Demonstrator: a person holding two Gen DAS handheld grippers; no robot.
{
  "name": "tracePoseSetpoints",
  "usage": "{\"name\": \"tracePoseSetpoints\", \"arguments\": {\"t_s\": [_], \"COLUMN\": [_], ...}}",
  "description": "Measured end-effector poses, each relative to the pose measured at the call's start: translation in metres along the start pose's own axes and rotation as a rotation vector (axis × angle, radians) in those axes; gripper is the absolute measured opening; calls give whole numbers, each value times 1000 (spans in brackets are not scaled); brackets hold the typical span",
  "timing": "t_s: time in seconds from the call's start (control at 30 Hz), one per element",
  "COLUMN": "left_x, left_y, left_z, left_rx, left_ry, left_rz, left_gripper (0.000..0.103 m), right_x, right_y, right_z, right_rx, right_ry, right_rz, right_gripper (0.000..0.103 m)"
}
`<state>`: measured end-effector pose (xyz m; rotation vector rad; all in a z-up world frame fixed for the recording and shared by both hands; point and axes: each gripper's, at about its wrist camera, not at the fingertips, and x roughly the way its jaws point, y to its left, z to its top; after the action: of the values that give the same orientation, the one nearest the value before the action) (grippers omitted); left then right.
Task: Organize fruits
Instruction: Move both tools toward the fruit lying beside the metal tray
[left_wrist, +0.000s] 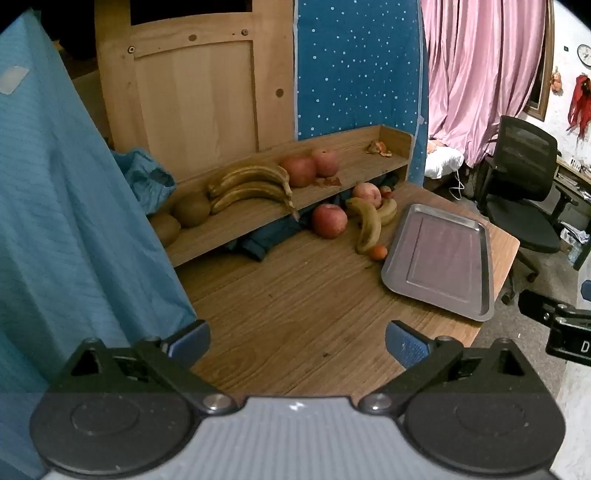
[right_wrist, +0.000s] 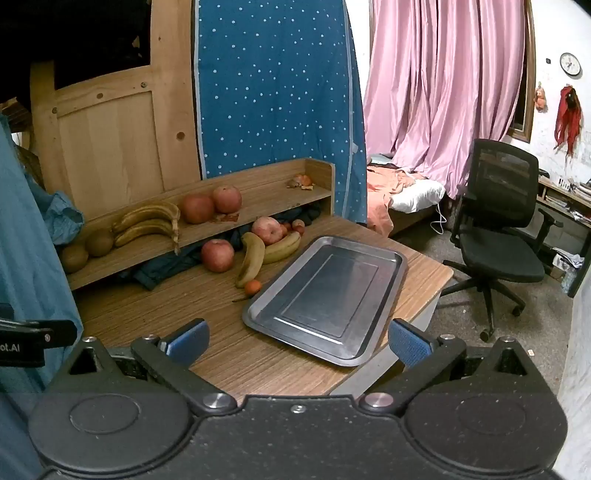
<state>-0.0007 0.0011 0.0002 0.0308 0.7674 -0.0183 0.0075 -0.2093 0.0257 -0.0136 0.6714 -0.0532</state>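
Both grippers, left (left_wrist: 297, 341) and right (right_wrist: 298, 341), hovered wide open and empty over the wooden table's (left_wrist: 295, 314) near edge. Red apples (right_wrist: 217, 255) and yellow bananas (right_wrist: 252, 263) lay beside the empty rectangular steel tray (right_wrist: 384, 314) near the far edge.

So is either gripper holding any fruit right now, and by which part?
Nothing is held. The left gripper and right gripper both have open, empty jaws above the table.

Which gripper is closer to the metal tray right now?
Right. The right gripper hovers at the metal tray's near edge; the left gripper sits farther back, to its left.
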Motion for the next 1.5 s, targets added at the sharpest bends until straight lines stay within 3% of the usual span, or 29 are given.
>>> {"name": "tracePoseSetpoints", "arguments": {"t_s": [1.0,1.5], "left_x": [6,11], "left_y": [1,-22], "left_z": [-2,1], "left_rx": [2,-7], "left_ry": [5,29], "left_rz": [2,28], "left_gripper": [103,103], "right_x": [0,17], "right_y": [3,-17], "right_z": [3,1], "right_rx": [-1,-7], "right_ry": [6,29], "right_rz": [6,32], "right_gripper": [102,102]}}
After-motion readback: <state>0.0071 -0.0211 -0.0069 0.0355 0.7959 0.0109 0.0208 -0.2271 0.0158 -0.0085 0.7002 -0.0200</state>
